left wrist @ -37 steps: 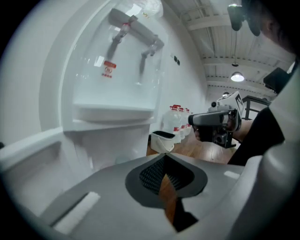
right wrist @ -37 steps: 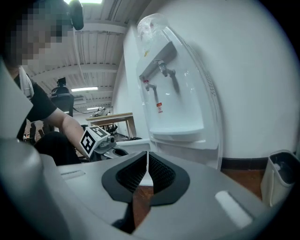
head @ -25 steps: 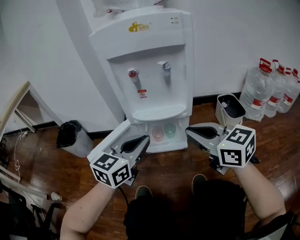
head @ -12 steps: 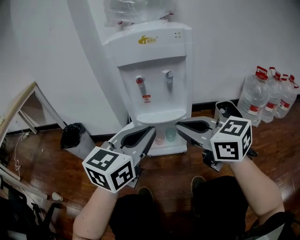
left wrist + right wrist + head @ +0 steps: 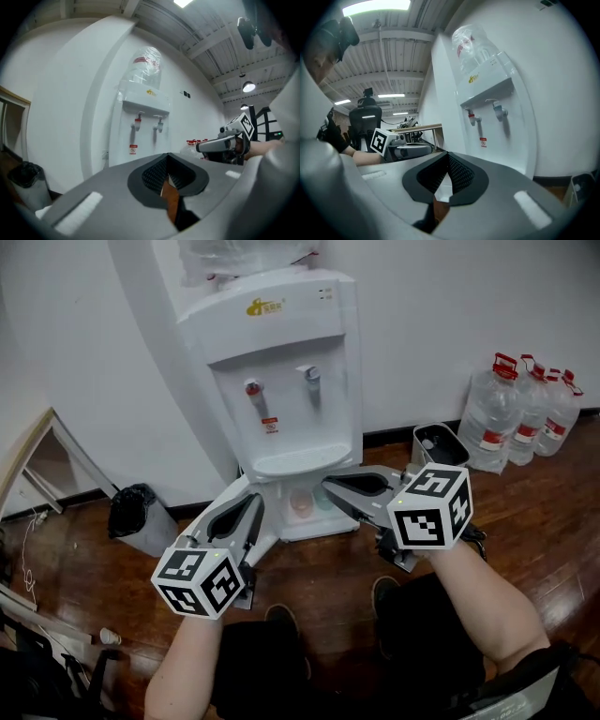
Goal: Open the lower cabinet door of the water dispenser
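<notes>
The white water dispenser (image 5: 281, 381) stands against the wall, with a red tap and a grey tap. Its lower cabinet door (image 5: 216, 506) hangs swung out to the left. A pink cup (image 5: 301, 503) and a greenish one show inside the cabinet. My left gripper (image 5: 252, 507) is held level in front of the door's edge, jaws narrowly open with only floor showing between them (image 5: 167, 174). My right gripper (image 5: 330, 486) hovers in front of the cabinet opening, touching nothing. A thin gap shows between its jaws (image 5: 446, 171), with nothing in it.
A black bin bag (image 5: 136, 512) sits left of the dispenser, and a wooden frame (image 5: 37, 456) leans at the far left. A small white bin (image 5: 434, 446) and several large water bottles (image 5: 520, 409) stand on the wooden floor to the right.
Both grippers have risen and drawn back from the cabinet. The left one lifted more, away from the open door. The door stays swung out.
</notes>
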